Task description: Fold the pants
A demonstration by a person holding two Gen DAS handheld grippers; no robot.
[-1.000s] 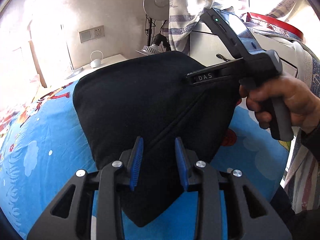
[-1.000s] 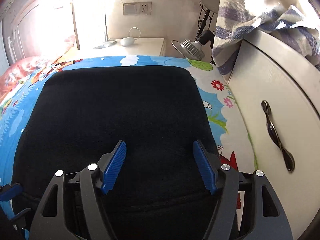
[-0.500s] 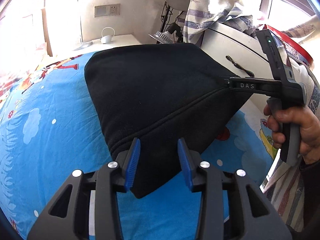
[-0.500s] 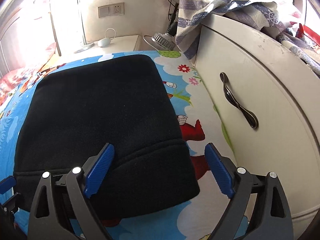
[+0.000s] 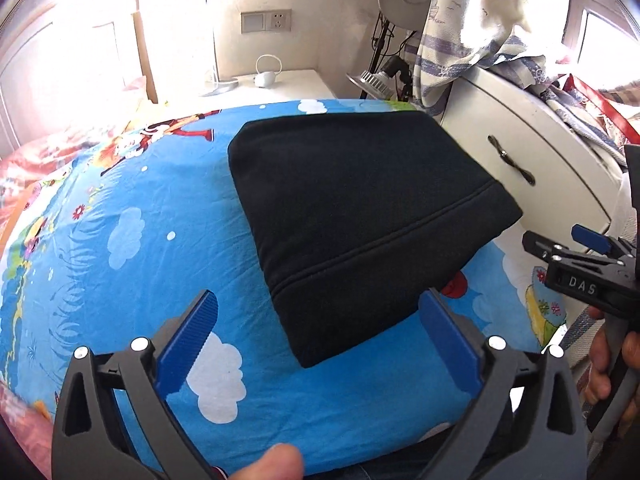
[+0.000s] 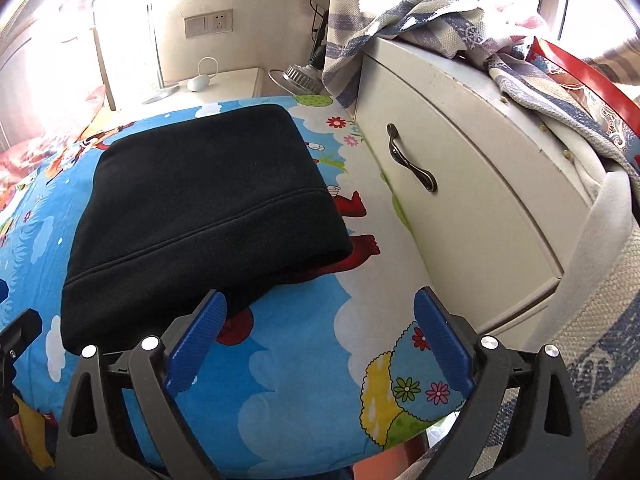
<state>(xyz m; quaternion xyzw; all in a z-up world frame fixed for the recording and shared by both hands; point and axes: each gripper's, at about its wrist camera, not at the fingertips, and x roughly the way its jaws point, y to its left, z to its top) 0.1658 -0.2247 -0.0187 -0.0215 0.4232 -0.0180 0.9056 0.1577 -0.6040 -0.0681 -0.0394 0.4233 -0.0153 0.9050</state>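
We hold both grippers clear of the black pants [image 5: 360, 216], which lie as a compact folded bundle on the cartoon-printed blue sheet [image 5: 132, 240], close beside the white cabinet [image 6: 472, 184] with its dark handle [image 6: 412, 164]. Our left gripper [image 5: 320, 340] has its blue pads spread wide with nothing between them but sheet and the near corner of the bundle below; our right gripper [image 6: 320, 344] is likewise spread and empty, its left pad sitting just in front of the bundle's near edge. From both hands the pants lie forward, with the bundle's longer axis running away from us toward the nightstand [image 5: 276, 84] and the hemmed band across the near end. Seen from the left hand the bundle sits ahead and slightly to the right; seen from the right hand it sits ahead and to the left, so it lies between us, with the right gripper [image 5: 576, 264] hovering off the corner nearest the cabinet. We judge the fold to be essentially complete, and either hand could reach the near edge about equally if a last tidy is wanted.
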